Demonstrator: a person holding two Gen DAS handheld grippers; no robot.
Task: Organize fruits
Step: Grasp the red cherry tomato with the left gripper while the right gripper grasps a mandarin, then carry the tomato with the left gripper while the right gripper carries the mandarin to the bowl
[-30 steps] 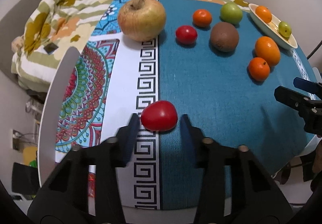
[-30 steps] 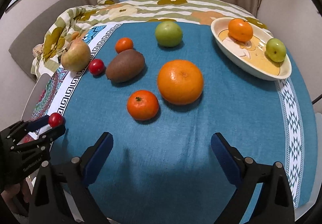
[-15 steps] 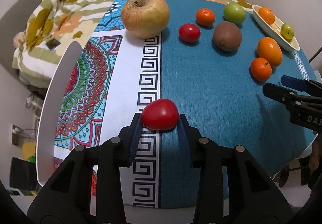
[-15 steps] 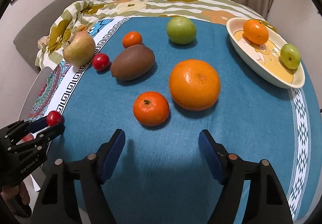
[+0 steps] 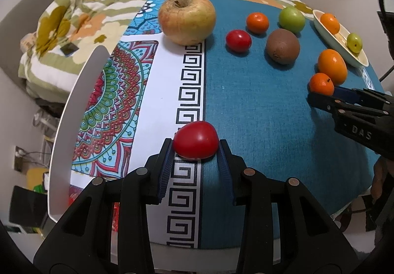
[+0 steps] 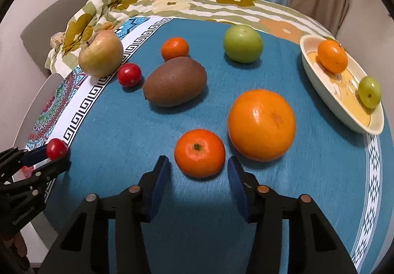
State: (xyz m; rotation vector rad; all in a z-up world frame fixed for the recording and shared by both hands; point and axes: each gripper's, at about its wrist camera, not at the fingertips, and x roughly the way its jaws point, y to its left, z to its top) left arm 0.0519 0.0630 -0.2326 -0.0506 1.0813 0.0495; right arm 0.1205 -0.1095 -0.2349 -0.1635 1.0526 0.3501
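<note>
Between your right claw [image 6: 199, 170]'s blue pads sits the small mandarin [image 6: 199, 152]. Those jaws have just been closing, from wide apart around bare cloth to narrow on either side of the fruit. A thin gap shows on each side in the right wrist view, so you are framing it, not yet pinching it. In my judgement that makes the mandarin your next fruit for the dish [image 6: 344, 111], which already carries an orange and a small green fruit.

Your left claw [image 5: 195, 150] is clamped on the red tomato [image 5: 196, 144], pads pressed to both its sides, and it was gripping the same way a second ago. The tomato sits over the key-pattern border of the cloth, near the front of the tabletop [image 5: 258, 113].

For room: the big orange [image 6: 261, 124] lies just beside the mandarin on the dish side (close enough to be nudged if you swing low). Lift before you cross to the dish. The dish itself sits at the far right edge of the tabletop, its rim near the drop. On the left, the white tray [image 5: 73, 111] stands at the tabletop edge, near your tomato. The kiwi [image 6: 175, 81], green apple [image 6: 242, 43] and russet apple [image 6: 101, 53] are well apart from both claws.
</note>
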